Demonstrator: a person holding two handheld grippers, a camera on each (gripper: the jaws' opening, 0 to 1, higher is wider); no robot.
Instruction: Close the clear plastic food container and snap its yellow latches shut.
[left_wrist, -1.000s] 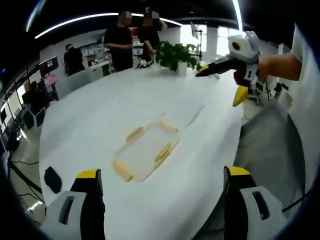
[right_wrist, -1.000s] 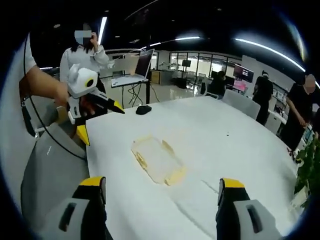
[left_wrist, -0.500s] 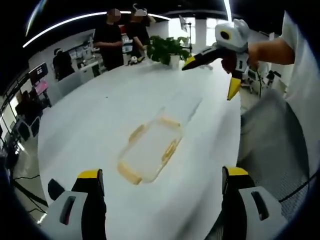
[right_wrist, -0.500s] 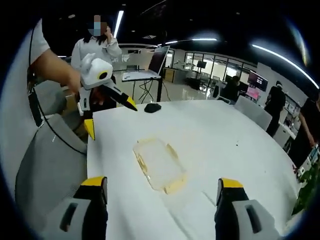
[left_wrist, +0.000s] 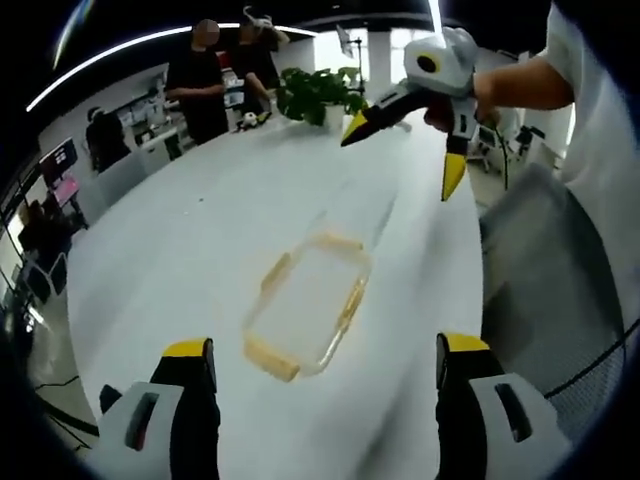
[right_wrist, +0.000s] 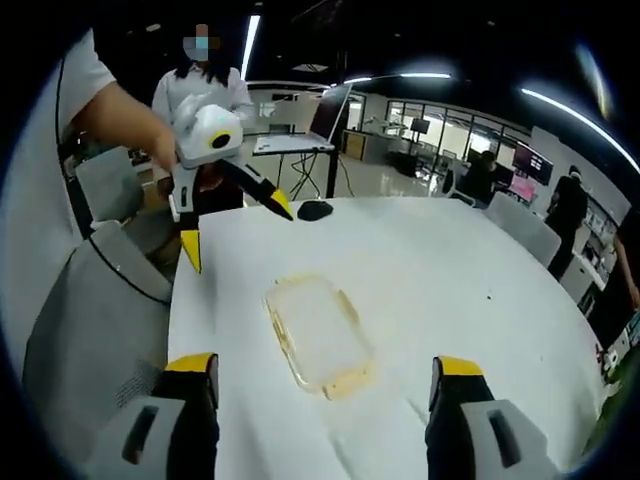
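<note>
A clear plastic container (left_wrist: 305, 310) with yellow latches on its ends and long sides lies flat on the white table (left_wrist: 180, 230). A faint clear flat piece, seemingly its lid (left_wrist: 372, 205), lies against its far end. My left gripper (left_wrist: 322, 348) hangs open above the container's near end. In that same view my right gripper (left_wrist: 399, 163) is held by a hand at the upper right, open, in the air past the container. From the right gripper view the container (right_wrist: 318, 335) lies just ahead of my open right gripper (right_wrist: 325, 364), and the left gripper (right_wrist: 238, 237) hovers open at the upper left.
A potted plant (left_wrist: 320, 95) and two standing people (left_wrist: 205, 85) are at the table's far end. A black mouse (right_wrist: 315, 210) lies on the table, with an open laptop (right_wrist: 300, 130) behind it. A grey chair (right_wrist: 90, 300) stands against the table edge beside me.
Both grippers have drawn in toward the container from opposite ends, each showing closer to the middle of the other's view. Both stay open. The container has not moved.
</note>
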